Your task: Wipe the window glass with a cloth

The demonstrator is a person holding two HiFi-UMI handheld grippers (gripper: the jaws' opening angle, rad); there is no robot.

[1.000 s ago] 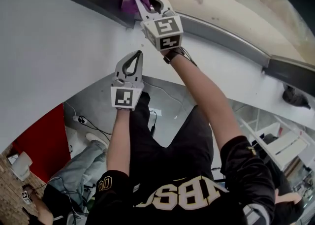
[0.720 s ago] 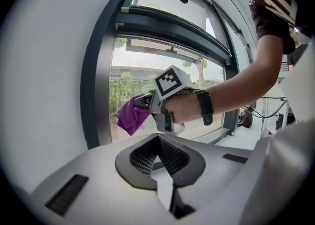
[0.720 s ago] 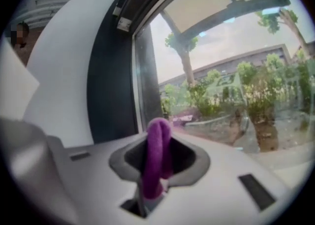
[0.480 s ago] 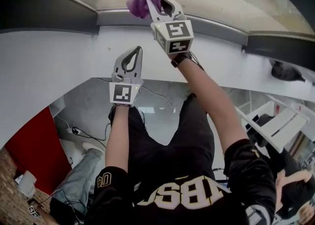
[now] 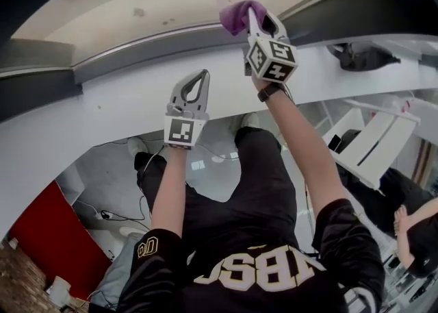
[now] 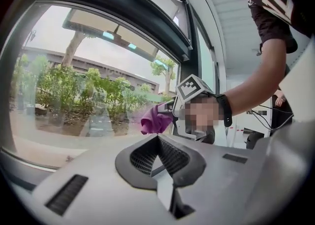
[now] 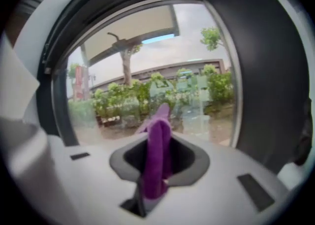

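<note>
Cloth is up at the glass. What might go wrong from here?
1. The purple cloth sits in the right gripper as one narrow bunched fold; drag on the window glass might pull it loose.
2. Little cloth sticks out past the gripper, so its hard tips could scrape the glass.
3. The dark frame is close on the right; a sideways stroke may hit it.

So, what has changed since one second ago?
The right gripper carried the purple cloth rightward across the glass, from the left frame toward the right frame. It stayed shut on the cloth; the left gripper stayed shut, empty, off the glass.
</note>
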